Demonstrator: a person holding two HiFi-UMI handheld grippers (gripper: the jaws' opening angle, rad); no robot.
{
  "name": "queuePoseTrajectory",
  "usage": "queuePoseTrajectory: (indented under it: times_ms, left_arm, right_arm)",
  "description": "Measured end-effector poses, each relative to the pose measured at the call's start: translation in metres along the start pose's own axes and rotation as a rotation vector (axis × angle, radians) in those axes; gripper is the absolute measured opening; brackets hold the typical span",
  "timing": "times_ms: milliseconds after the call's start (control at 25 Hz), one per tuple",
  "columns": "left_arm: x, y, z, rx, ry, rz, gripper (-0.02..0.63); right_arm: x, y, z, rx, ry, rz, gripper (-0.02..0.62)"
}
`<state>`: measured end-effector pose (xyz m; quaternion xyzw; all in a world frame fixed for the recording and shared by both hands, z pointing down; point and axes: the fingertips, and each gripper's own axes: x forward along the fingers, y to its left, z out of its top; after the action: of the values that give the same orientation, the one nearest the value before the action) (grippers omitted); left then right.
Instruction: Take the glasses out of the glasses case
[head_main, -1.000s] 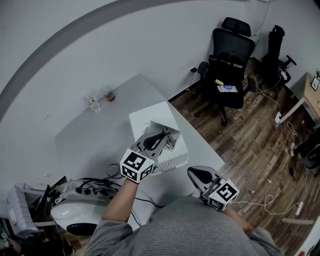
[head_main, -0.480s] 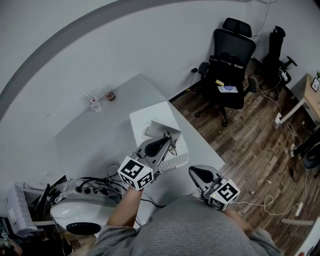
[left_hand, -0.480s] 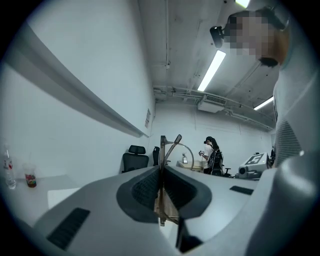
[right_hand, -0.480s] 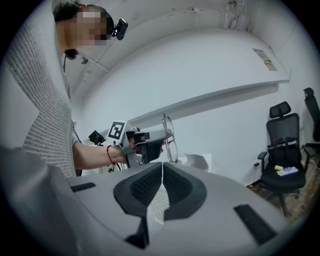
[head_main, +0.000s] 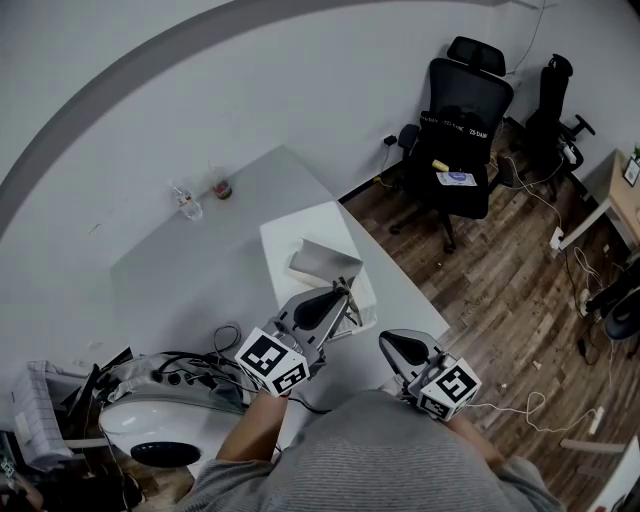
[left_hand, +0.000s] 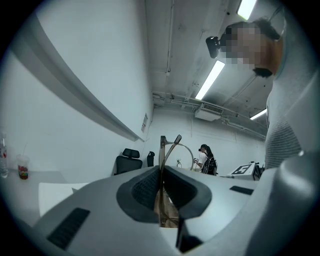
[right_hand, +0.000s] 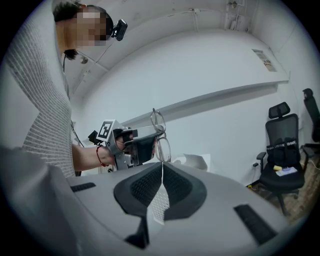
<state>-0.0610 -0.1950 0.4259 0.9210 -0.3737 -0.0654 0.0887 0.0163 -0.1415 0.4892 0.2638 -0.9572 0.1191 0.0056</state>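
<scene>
The glasses case (head_main: 325, 262) lies open and grey on a white board (head_main: 290, 235) on the table; in the right gripper view the case (right_hand: 197, 161) shows behind the jaws. My left gripper (head_main: 338, 297) is shut on the thin-framed glasses (head_main: 346, 302), held clear of the case on its near side. In the left gripper view the frame (left_hand: 163, 150) stands upright, pinched between the pads (left_hand: 145, 190). The right gripper view shows the left gripper (right_hand: 156, 140) carrying the glasses (right_hand: 163, 149) in the air. My right gripper (head_main: 393, 345) hangs off the table's near right corner, shut and empty.
A cup (head_main: 221, 188) and a small bottle (head_main: 185, 205) stand at the table's far left. Cables (head_main: 225, 340) and a white appliance (head_main: 160, 420) lie at the near left. Two black office chairs (head_main: 465, 110) stand on the wooden floor to the right.
The left gripper has drawn back from the case toward me and lifted, with the glasses in its jaws; the open case is now uncovered. The right gripper has stayed put.
</scene>
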Motion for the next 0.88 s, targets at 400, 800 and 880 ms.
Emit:
queuePoseTrajectory:
  times_ms: [400,800,880]
  left_arm:
    - [-0.010,-0.037,0.015,0.022,-0.047,-0.038,0.034]
    - [-0.018,-0.055,0.035,-0.215,-0.224,-0.187,0.034]
    - [-0.020,-0.058,0.040,-0.336,-0.287,-0.266,0.034]
  right_arm:
    - [-0.004,-0.006,0.004,0.007,-0.016,-0.019,0.014]
    - [-0.002,-0.008,0.007,0.011,-0.024,-0.023,0.014]
    - [-0.002,-0.008,0.006,0.011,-0.023,-0.024,0.014]
